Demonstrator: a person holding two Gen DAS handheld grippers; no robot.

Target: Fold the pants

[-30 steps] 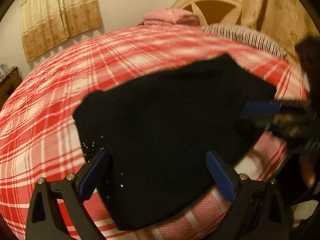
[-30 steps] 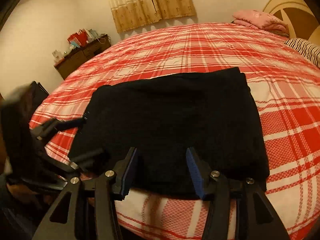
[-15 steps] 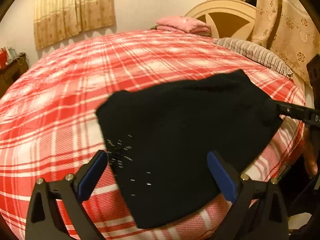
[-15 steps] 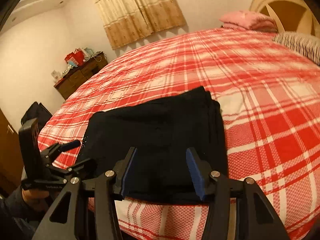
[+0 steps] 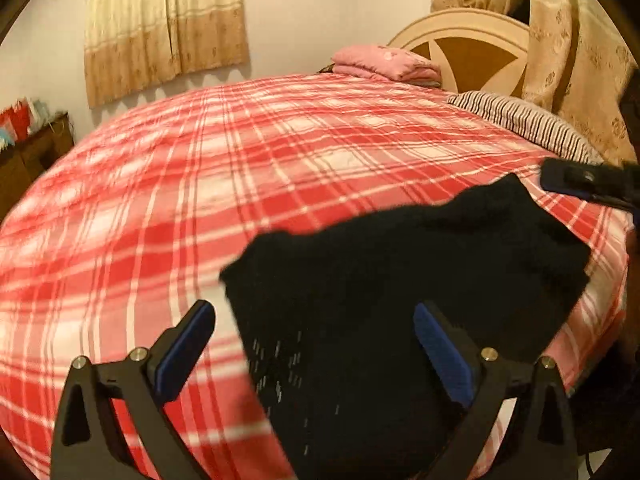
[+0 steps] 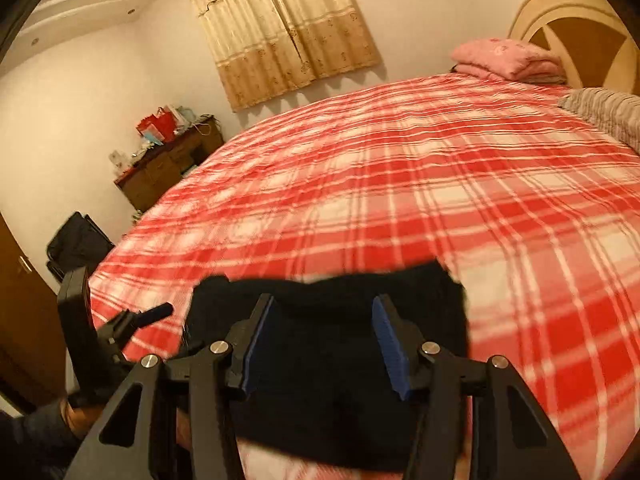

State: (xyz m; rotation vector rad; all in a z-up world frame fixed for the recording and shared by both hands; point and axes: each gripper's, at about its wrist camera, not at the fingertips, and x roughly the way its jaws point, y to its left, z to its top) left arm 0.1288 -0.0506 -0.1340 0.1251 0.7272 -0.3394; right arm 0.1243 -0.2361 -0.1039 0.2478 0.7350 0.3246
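Right wrist view: folded black pants (image 6: 340, 380) lie under the parted right hand-held gripper (image 6: 322, 344)

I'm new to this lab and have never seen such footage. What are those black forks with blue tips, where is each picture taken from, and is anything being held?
No robot here: a person carries hand-held tongs in each hand, and a wide-angle camera on each looks forward along its two fingers. One picture looks out from the left tongs, the other from the right tongs; each pair also shows at the edge of the other's picture. Below lies a bed with a red-and-white plaid bedspread, and on its near edge a folded pair of black pants. Farther back are a folded pink blanket and a striped pillow. Both tongs stand open above the pants, holding nothing.
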